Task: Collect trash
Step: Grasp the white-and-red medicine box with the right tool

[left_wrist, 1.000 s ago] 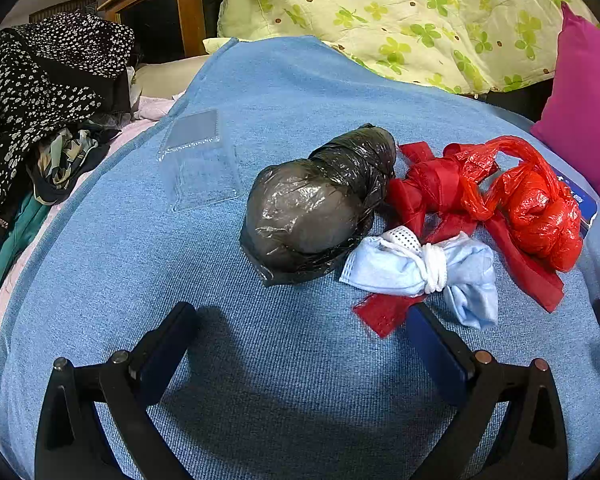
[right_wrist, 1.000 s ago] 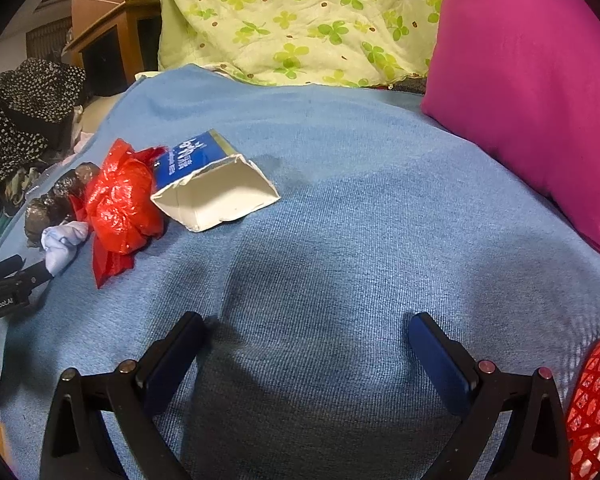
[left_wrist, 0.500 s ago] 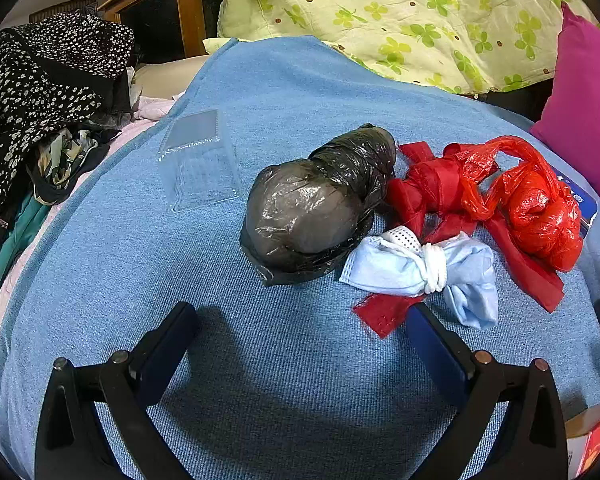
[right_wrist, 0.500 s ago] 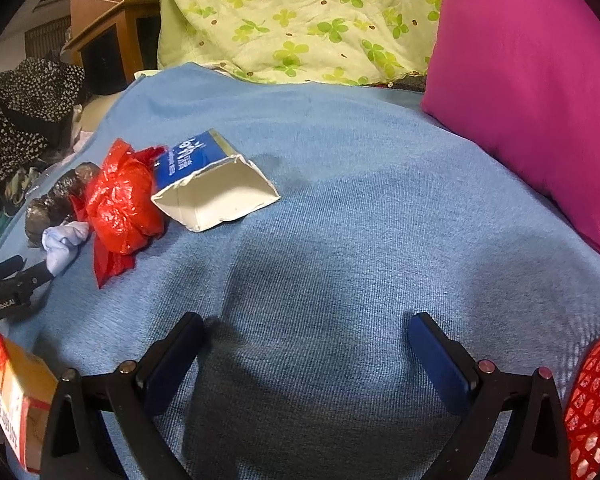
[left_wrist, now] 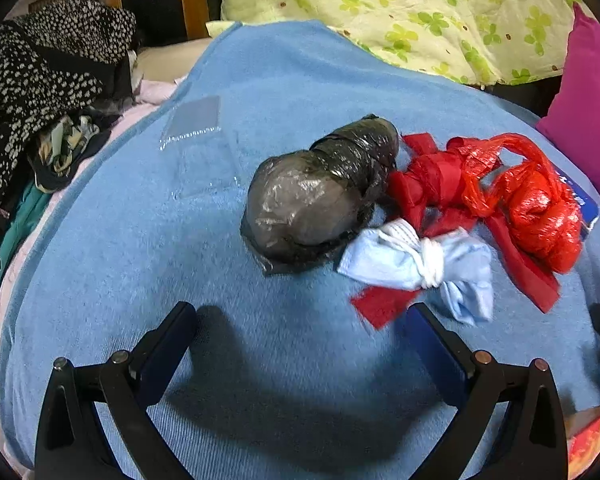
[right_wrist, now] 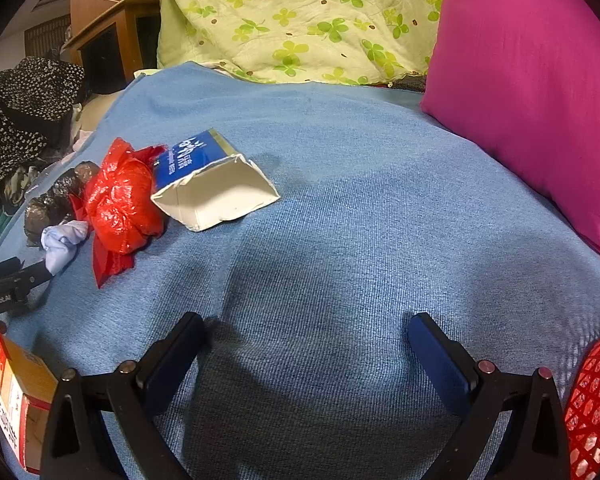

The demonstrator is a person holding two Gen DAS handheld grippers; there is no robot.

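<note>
- Sliding into sight at the lower left of the right wrist view, an orange-and-white cardboard box [right_wrist: 14, 396] now shows much more of itself than half a second ago, and a second ago it was absent; its corner also peeks in at the lower right of the left wrist view.
- Otherwise little shifts: the left claw [left_wrist: 300, 330] hovers released and empty over the blue blanket [left_wrist: 148, 264], its jaws spread wide just short of the pile, as before.
- That pile sits unmoved: a dark grey knotted plastic bag [left_wrist: 316, 196] touches a knotted pale blue face mask [left_wrist: 412, 260], with a crumpled red plastic bag [left_wrist: 532, 204] beside them.
- An opened blue-and-white paper carton [right_wrist: 212, 188] lies against the red bag, and a clear plastic tray [left_wrist: 196, 148] rests apart, further left.
- The right claw [right_wrist: 304, 340] is also spread and holds nothing, over bare blanket, with a red mesh basket [right_wrist: 594, 408] at its right edge.
- Nothing looks collected yet; the box seems one more item to gather, and the basket the likely destination.
</note>
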